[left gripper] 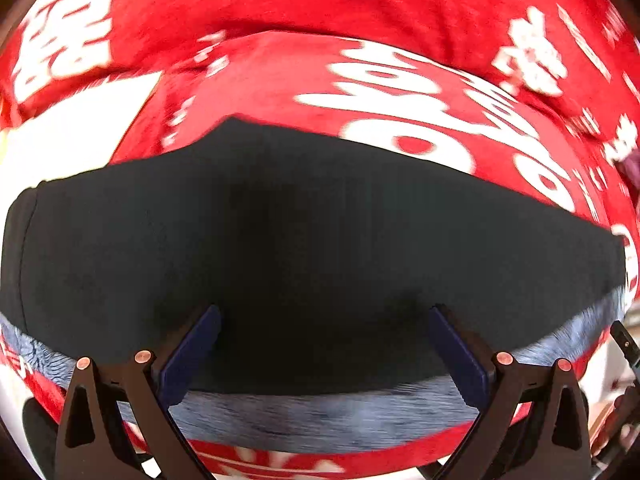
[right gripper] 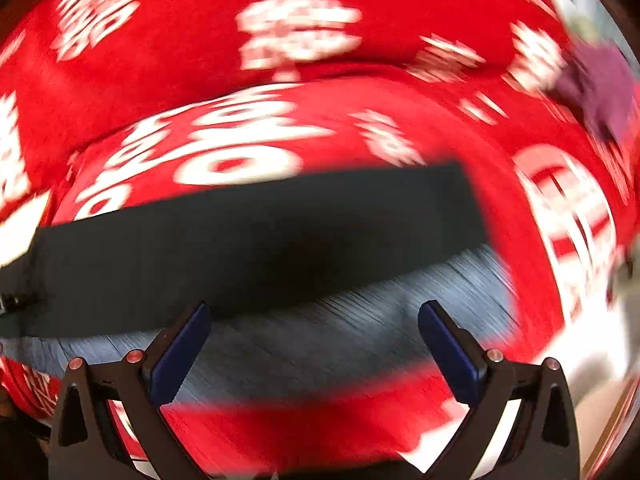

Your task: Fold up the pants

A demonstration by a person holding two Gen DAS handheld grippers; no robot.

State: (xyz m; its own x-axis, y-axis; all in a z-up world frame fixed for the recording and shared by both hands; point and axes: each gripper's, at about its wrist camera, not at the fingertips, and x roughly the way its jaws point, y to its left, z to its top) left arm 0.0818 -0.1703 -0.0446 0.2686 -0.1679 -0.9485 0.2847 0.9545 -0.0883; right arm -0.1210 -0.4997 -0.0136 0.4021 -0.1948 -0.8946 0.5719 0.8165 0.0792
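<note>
Your pants (left gripper: 312, 248) look largely folded already: they lie as a compact dark slab on the red printed blanket (left gripper: 360, 4), with a band of grey-blue cloth (left gripper: 320, 420) showing along the near edge (lining or a second layer, I cannot tell which). What seems left is a last fold or a tidy-up, judging by the shape alone. The slab's long axis runs side to side across both views, its far edge toward the blanket's raised fold. Your left hand-held gripper (left gripper: 324, 354) stands wide apart over the dark cloth, holding nothing. Your right hand-held gripper (right gripper: 314, 350) is also wide and empty, above the grey band, in a motion-blurred view.
</note>
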